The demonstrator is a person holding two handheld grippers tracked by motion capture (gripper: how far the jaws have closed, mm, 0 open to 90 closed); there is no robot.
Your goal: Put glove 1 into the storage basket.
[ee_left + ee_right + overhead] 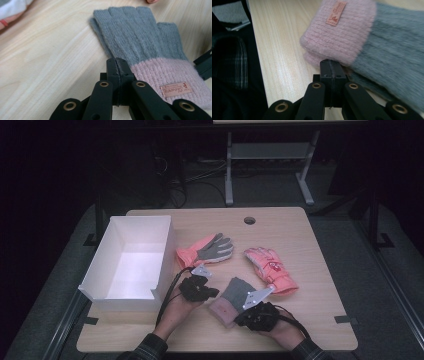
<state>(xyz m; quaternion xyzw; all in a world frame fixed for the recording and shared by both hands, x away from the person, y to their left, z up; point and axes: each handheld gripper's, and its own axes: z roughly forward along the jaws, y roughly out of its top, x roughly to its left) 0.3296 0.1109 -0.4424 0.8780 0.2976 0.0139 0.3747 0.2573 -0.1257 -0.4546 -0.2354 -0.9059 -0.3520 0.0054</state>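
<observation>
the knit glove (231, 301) — grey over the fingers, pink at the cuff — lies flat on the wooden table (310, 320), near the person's edge, between the two hands; the left gripper (216, 292) sits at the glove's left edge, and in the left gripper view its jaws are pressed together with the glove's side edge (140, 47) right at their tips, seemingly nipping a sliver of the knit where grey meets pink, though whether wool is truly caught there cannot be told; the right gripper (239, 321) sits at the cuff end, and in the right gripper view its jaws are likewise pressed together, tips touching the lower edge of the pink cuff (337, 37) — a grip on the fabric cannot be made out; a small tan label (175, 89) is sewn on the cuff; farther up the table lie an orange glove with a grey palm (206, 250) and a pink patterned ski glove (270, 269), well apart from the knit one; a white open box (131, 262) stands at the table's left side.
</observation>
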